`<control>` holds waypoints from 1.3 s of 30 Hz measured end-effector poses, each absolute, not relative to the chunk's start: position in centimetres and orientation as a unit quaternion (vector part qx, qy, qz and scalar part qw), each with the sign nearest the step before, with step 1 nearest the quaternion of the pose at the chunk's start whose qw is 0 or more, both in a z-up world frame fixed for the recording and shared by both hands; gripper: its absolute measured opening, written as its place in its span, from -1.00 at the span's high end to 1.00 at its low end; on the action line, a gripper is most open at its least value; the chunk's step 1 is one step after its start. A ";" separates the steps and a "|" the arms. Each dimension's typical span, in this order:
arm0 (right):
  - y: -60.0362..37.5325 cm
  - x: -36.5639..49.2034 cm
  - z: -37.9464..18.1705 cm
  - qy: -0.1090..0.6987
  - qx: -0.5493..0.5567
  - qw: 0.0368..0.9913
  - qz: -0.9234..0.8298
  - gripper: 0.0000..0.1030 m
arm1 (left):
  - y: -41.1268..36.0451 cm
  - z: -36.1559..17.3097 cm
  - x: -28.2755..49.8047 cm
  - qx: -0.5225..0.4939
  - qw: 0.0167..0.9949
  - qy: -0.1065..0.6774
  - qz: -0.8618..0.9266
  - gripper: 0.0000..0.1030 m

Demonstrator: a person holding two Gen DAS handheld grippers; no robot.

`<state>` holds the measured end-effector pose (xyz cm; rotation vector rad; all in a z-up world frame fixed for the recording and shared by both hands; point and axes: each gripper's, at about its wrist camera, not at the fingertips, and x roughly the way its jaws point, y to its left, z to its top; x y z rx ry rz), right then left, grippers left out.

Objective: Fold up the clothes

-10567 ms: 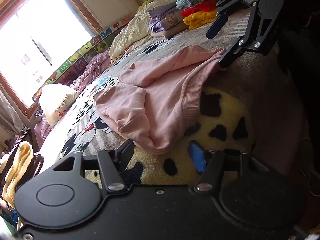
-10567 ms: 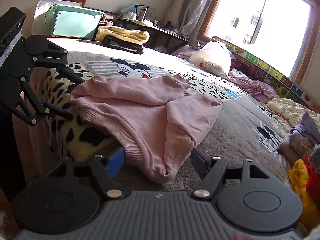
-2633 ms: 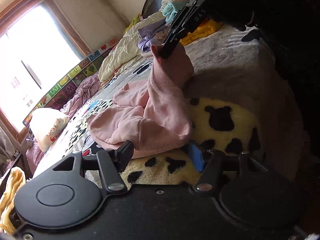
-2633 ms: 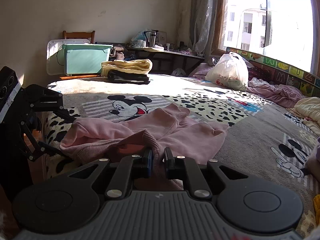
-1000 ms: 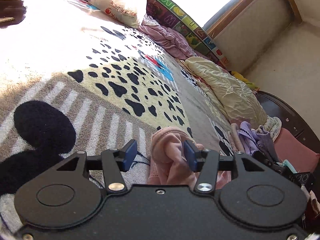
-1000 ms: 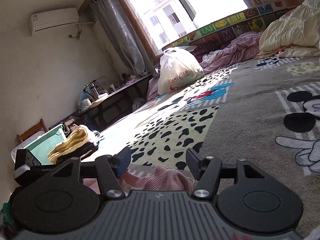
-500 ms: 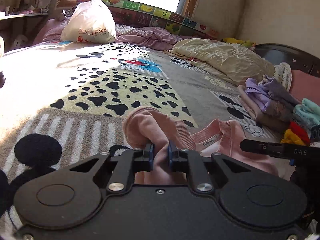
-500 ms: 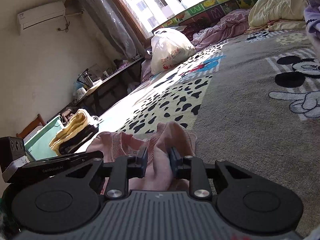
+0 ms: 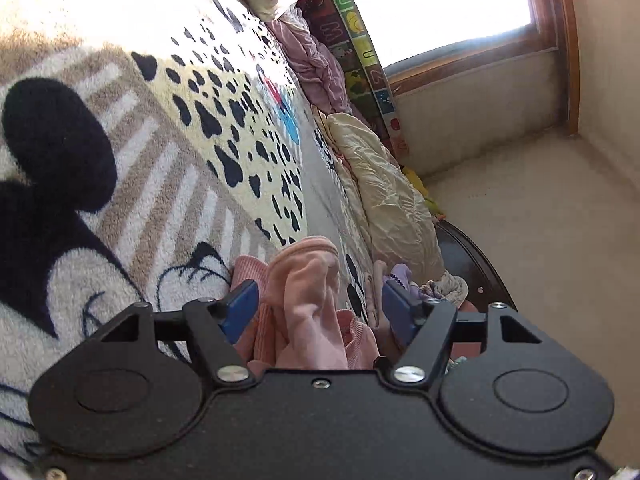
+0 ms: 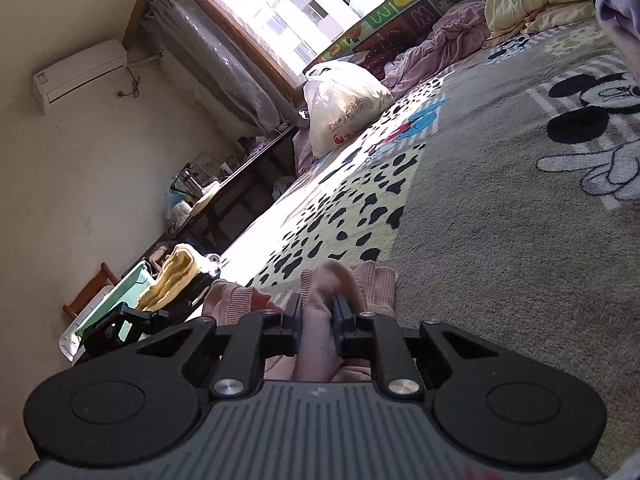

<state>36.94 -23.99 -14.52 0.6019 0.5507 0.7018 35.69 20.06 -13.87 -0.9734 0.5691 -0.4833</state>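
Observation:
The pink sweatshirt [image 9: 308, 292] lies bunched on the cartoon-print blanket [image 9: 168, 168], a ribbed cuff beside the fold. My left gripper [image 9: 318, 310] is opening. Its blue pads [image 9: 240, 310] stand wide on either side of the pink fold and do not press it. In the right wrist view my right gripper [image 10: 317, 320] is closing, its pads pinching a fold of the pink sweatshirt [image 10: 340, 280] close above the blanket [image 10: 480, 220]. The rest of the garment is hidden below both grippers. A black gripper body [image 10: 120, 326] shows at lower left.
A cream quilt [image 9: 384, 184] and folded purple clothes [image 9: 400, 276] lie toward the headboard. A white plastic bag [image 10: 344, 108] sits by the window. A green box [image 10: 120, 300] and a yellow folded pile [image 10: 172, 276] are past the bed's edge.
The left jaws, shut on the pink fold half a second ago, now stand apart, and that view has rolled. The right gripper keeps its pinch on the cloth and has tilted a little.

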 end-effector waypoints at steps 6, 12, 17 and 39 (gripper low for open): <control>-23.6 37.5 -14.9 0.270 0.287 0.854 0.340 0.62 | 17.6 -14.7 36.0 -0.434 0.827 0.280 -0.222 0.94; -24.8 37.8 -15.5 0.282 0.309 0.861 0.291 0.82 | 17.5 -14.3 36.0 -0.380 0.857 0.311 -0.158 0.46; -25.7 37.6 -15.3 0.266 0.334 0.858 0.287 0.43 | 17.4 -10.6 33.7 -0.327 0.905 0.216 -0.167 0.10; -25.4 42.3 -19.4 0.333 0.447 0.770 0.311 0.70 | 12.5 -12.3 36.5 -0.253 0.905 0.284 -0.191 0.24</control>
